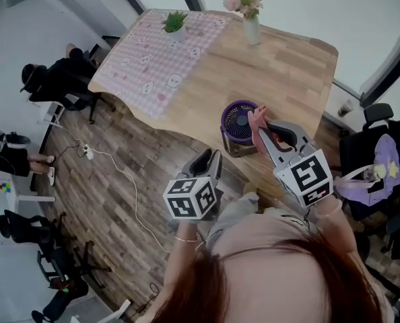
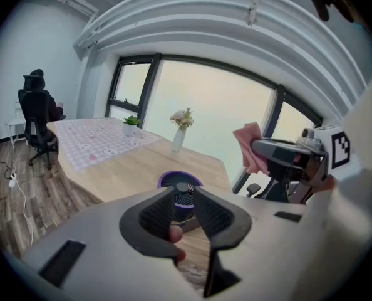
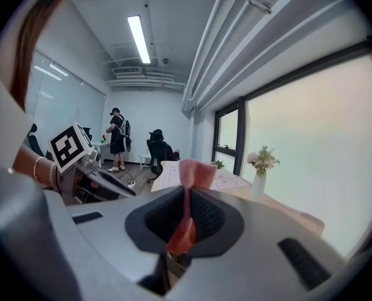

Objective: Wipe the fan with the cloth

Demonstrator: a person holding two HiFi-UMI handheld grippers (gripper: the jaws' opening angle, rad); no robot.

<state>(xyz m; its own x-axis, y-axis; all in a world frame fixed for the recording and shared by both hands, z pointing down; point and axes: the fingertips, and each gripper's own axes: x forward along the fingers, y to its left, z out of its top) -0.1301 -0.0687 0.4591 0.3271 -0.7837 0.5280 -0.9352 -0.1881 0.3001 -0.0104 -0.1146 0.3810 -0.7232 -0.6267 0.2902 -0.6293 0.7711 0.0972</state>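
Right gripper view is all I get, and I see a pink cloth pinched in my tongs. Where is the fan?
Observer: The purple fan sits on the wooden table, near the edge closest to you.
Operator: Is my cloth touching it?
Observer: No. The left gripper view shows the cloth held up beside the fan, apart from it.
Operator: What's in the other tongs?
Observer: Nothing. The left gripper has its tongs open.

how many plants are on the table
2. A small green potted plant sits on the checked tablecloth at the far left end. A vase of flowers stands on the bare table top near the far edge. None looks hidden.
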